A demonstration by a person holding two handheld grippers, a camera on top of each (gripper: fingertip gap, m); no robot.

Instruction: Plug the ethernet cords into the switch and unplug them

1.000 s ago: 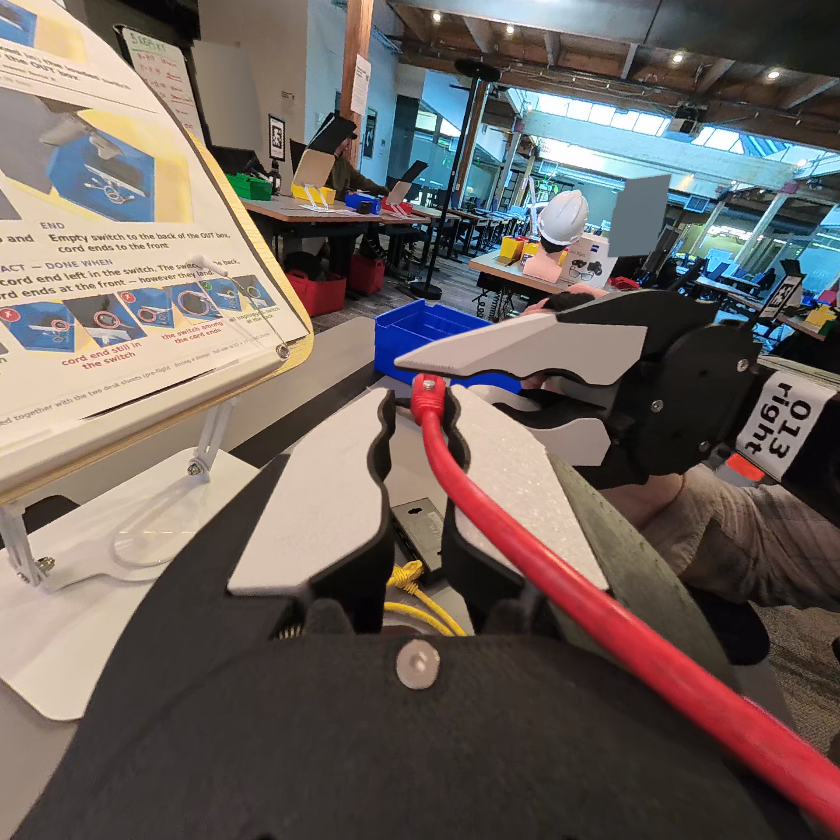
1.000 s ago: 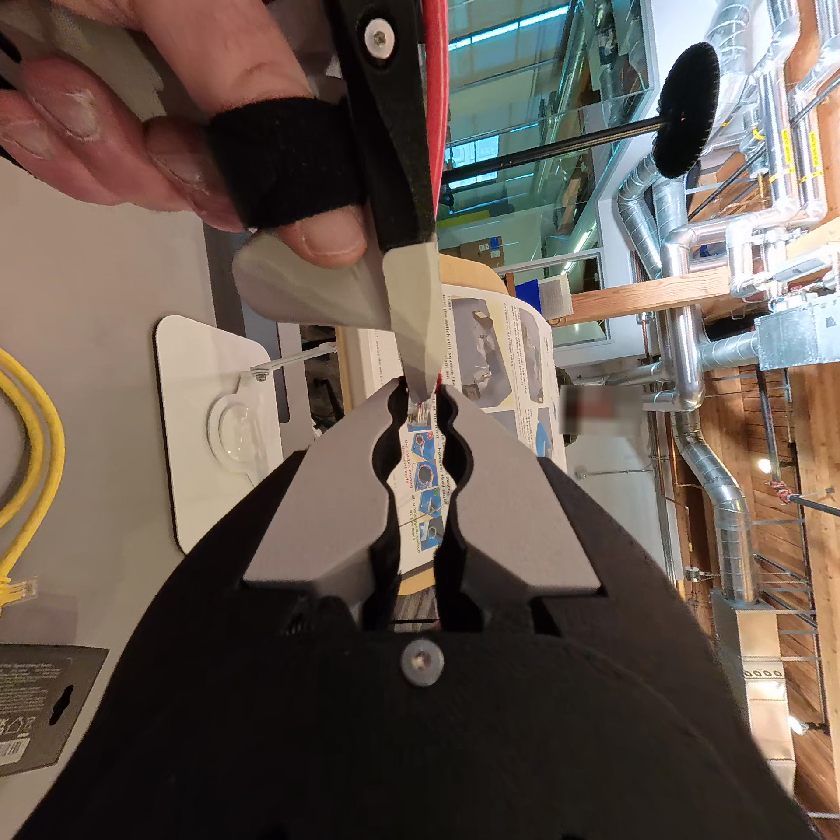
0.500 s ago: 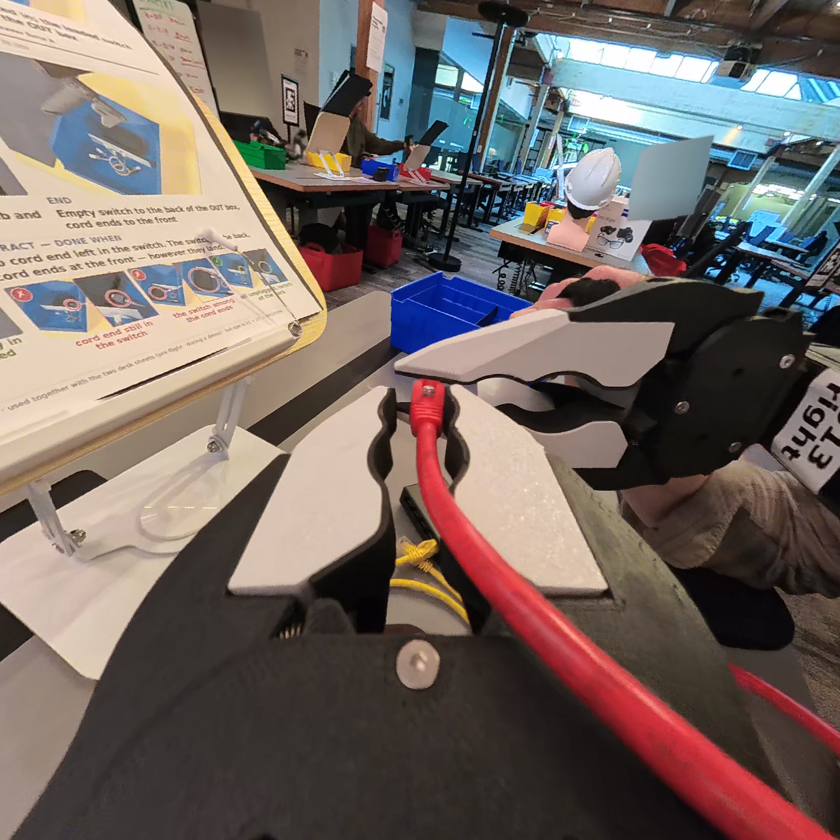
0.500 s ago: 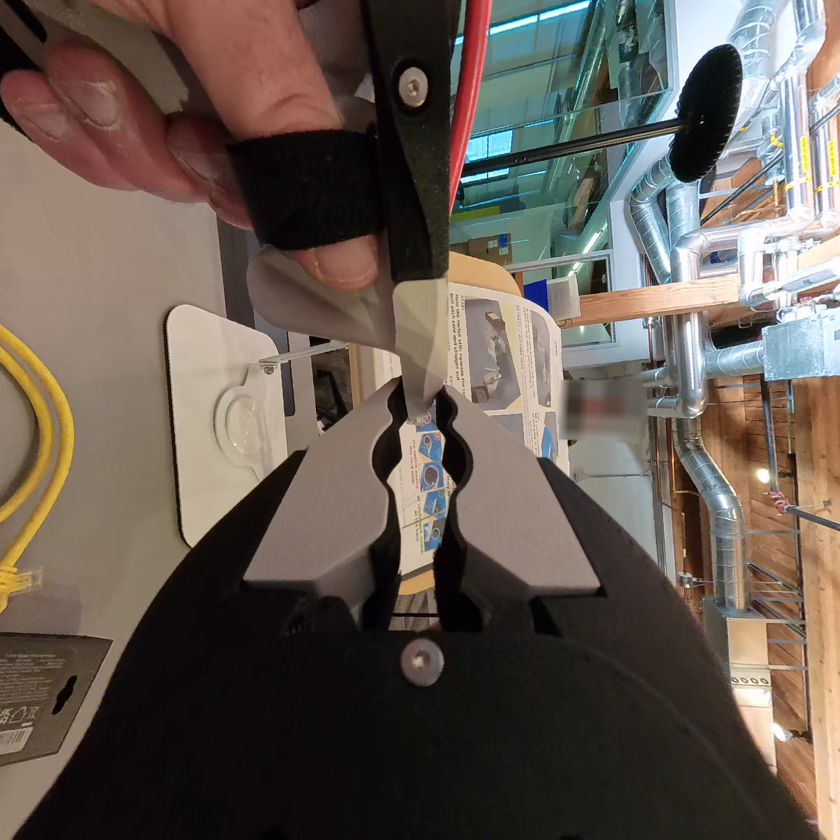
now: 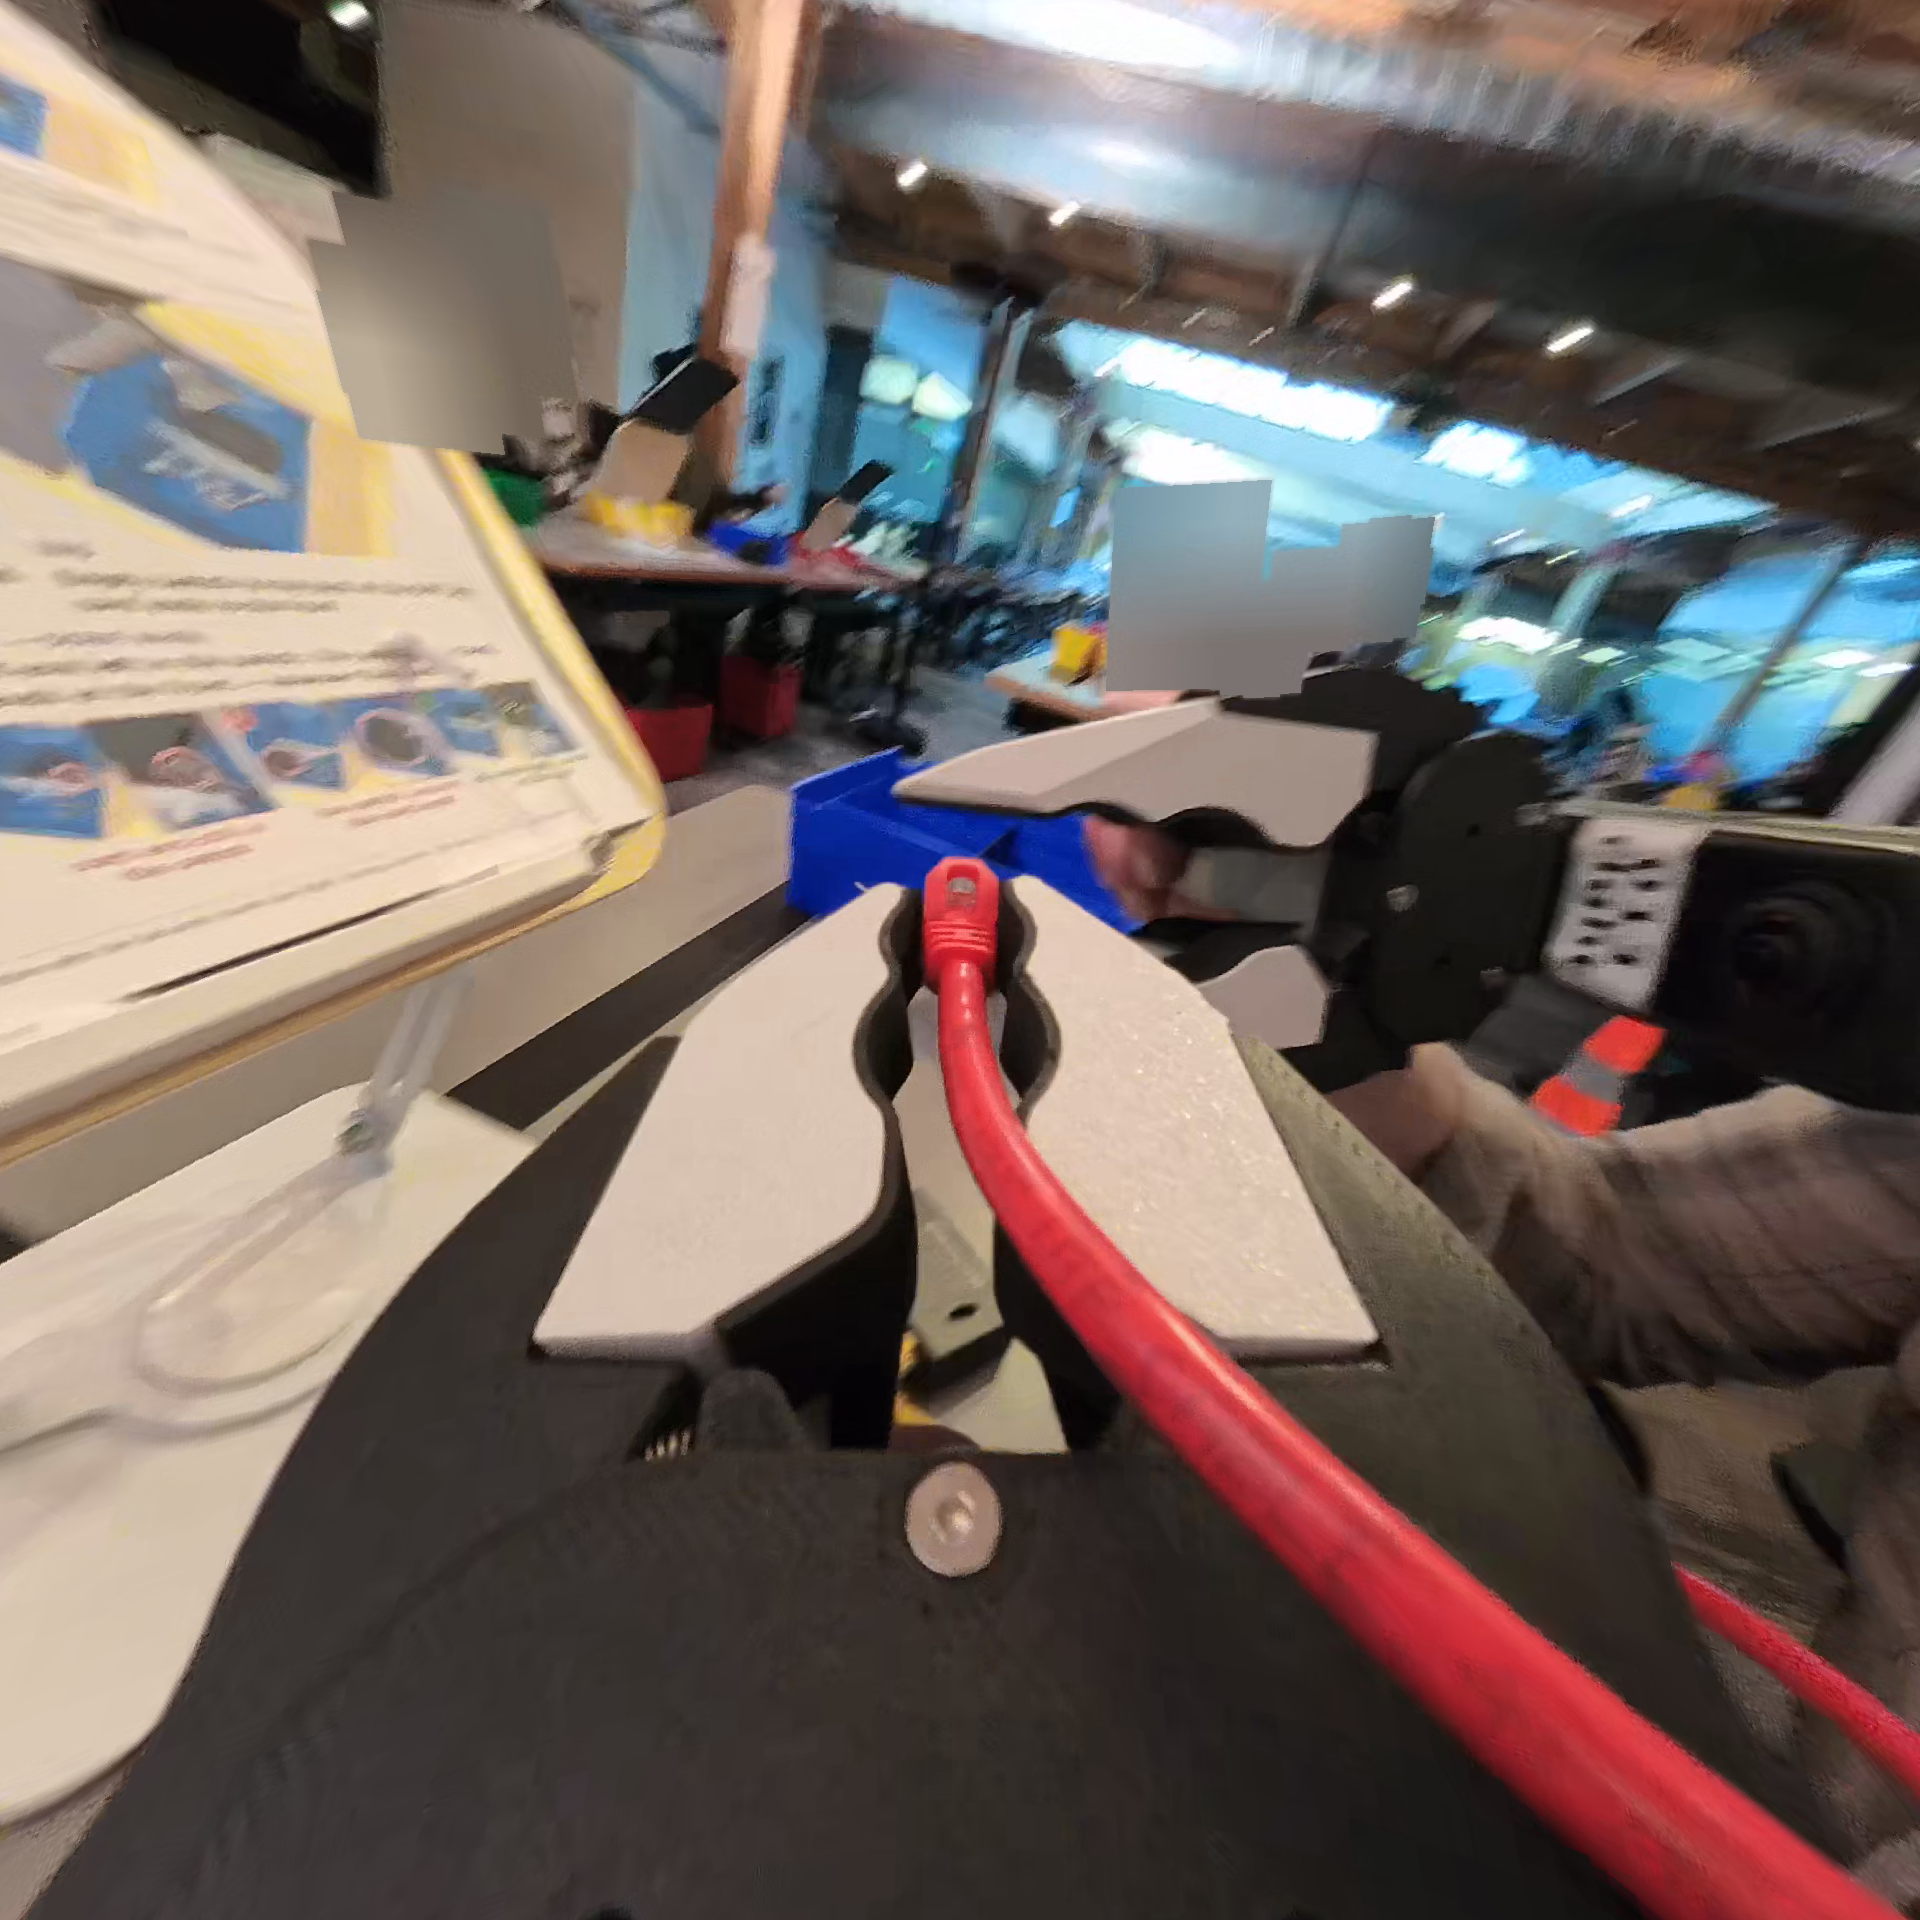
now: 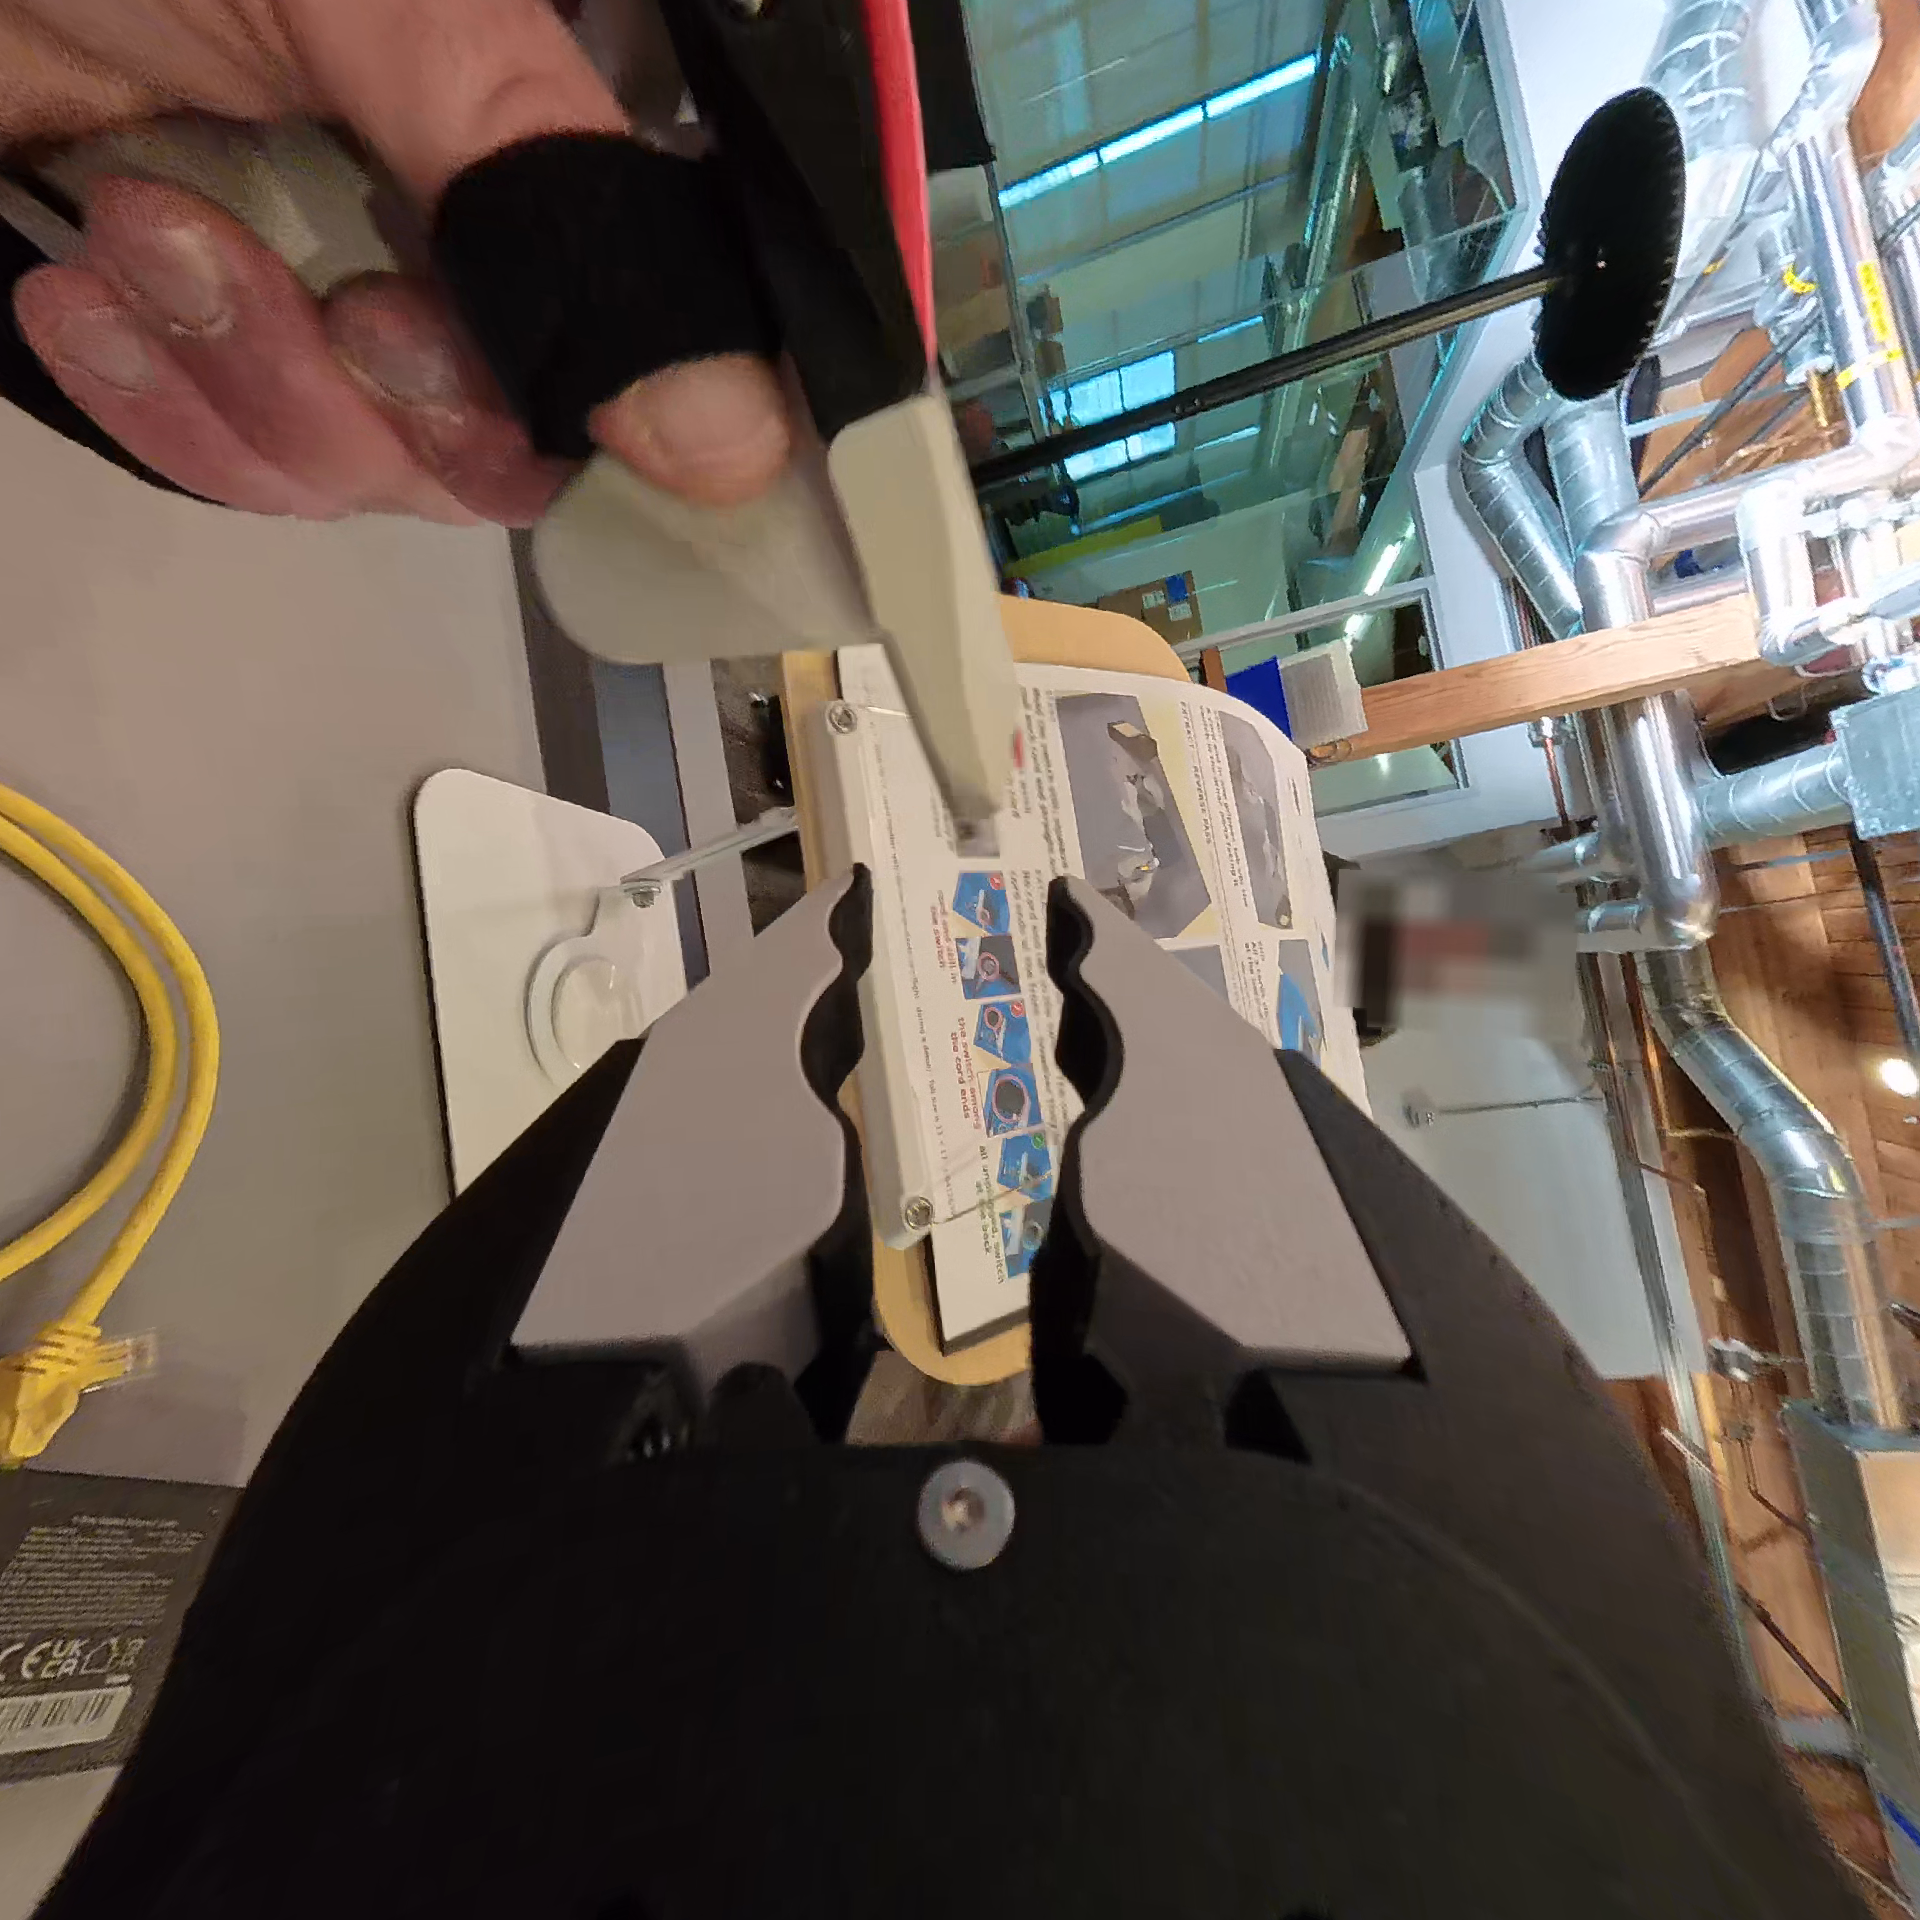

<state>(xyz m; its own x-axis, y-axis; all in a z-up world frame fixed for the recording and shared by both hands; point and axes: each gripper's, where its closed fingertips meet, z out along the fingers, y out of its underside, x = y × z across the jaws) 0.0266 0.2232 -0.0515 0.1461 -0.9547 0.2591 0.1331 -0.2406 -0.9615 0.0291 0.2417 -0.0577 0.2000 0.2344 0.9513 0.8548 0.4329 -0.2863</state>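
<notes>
- Beside the instruction board (image 5: 260,644): L gripper (image 5: 961,935) pinched red cord (image 5: 1143,1278) at its plug boot.
- R gripper (image 6: 951,914) spread, holding nothing, just off L's tips.
- Yellow cord (image 6: 156,1091) and switch (image 6: 83,1621) lay on table, away from board.

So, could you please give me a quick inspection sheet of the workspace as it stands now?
Surface: light grey tabletop, mostly bare.
Job's things: black network switch lying at the near edge, no cord visibly plugged in.
Clutter: tilted wooden instruction board on a white stand; blue plastic bin behind.
Grippers: left gripper shut on the red ethernet cord near its plug; right gripper open, empty.
Cables: yellow ethernet cord loose on the table, plug free.
Surroundings: open workshop with desks, ceiling pipes; background blurred.
</notes>
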